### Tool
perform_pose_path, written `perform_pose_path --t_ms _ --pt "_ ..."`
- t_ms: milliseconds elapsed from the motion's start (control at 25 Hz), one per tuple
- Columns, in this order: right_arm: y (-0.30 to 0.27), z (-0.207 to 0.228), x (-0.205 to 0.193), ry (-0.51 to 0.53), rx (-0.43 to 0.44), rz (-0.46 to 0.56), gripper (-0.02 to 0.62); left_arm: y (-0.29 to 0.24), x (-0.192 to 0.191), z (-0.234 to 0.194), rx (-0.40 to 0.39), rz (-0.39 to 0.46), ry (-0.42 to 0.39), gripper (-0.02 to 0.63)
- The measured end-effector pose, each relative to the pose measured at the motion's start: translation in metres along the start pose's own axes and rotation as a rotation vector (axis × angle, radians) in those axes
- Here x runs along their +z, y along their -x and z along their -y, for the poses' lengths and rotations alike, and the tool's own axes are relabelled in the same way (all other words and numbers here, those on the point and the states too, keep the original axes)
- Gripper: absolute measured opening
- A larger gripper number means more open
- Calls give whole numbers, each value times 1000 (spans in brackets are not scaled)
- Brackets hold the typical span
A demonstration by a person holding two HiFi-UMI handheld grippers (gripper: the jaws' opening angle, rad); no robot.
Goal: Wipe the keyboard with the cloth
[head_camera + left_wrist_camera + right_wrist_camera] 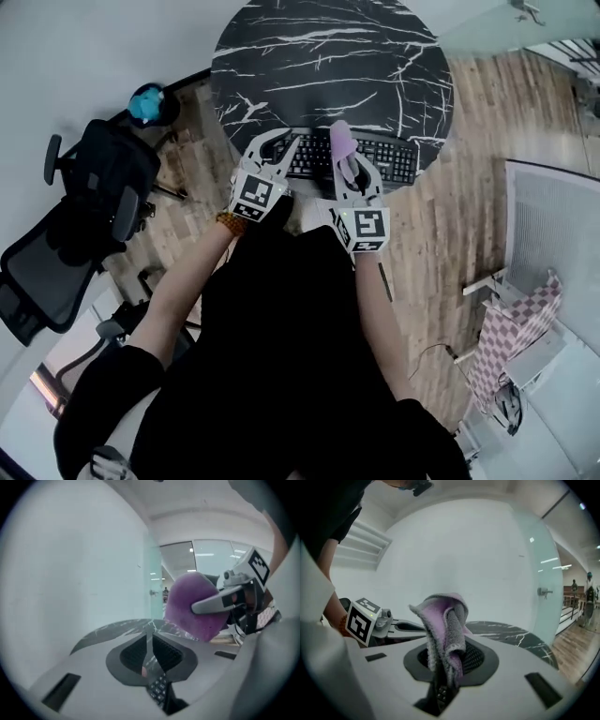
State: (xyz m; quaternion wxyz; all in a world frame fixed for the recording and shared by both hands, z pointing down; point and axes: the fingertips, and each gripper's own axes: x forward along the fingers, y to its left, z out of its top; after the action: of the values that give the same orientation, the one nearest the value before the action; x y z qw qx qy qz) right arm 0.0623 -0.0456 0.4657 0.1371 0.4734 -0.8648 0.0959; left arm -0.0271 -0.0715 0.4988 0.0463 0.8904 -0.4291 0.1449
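Right gripper view: cloth (pixel 443 634) clamped between jaws, sticking up.

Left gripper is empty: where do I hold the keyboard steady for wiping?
Probably best to take the keyboard by its left short end, coming in from the left with the left gripper. It lies flat along the table's near edge, that end is nearest, and the right gripper holds the cloth further right.

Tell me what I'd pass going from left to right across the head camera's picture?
black office chair → small blue object → left gripper → purple cloth, held in the right gripper → pink-and-white checked item
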Motion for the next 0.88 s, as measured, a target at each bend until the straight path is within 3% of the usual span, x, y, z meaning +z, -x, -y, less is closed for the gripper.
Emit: perform_pose_path --t_ms 160,320,480,680,880 --pt "37 12 49 88 -96 121 69 19 82 8 127 165 -30 26" --pt "80 6 74 96 -201 200 69 56 122 39 198 232 -73 23" --pt "124 -20 68 108 -184 220 69 97 128 80 230 241 -64 23" --pt "174 -45 39 73 -162 222 67 138 108 138 219 209 -98 23" --pt "210 -61 20 45 -182 241 67 173 91 168 209 188 -129 23"
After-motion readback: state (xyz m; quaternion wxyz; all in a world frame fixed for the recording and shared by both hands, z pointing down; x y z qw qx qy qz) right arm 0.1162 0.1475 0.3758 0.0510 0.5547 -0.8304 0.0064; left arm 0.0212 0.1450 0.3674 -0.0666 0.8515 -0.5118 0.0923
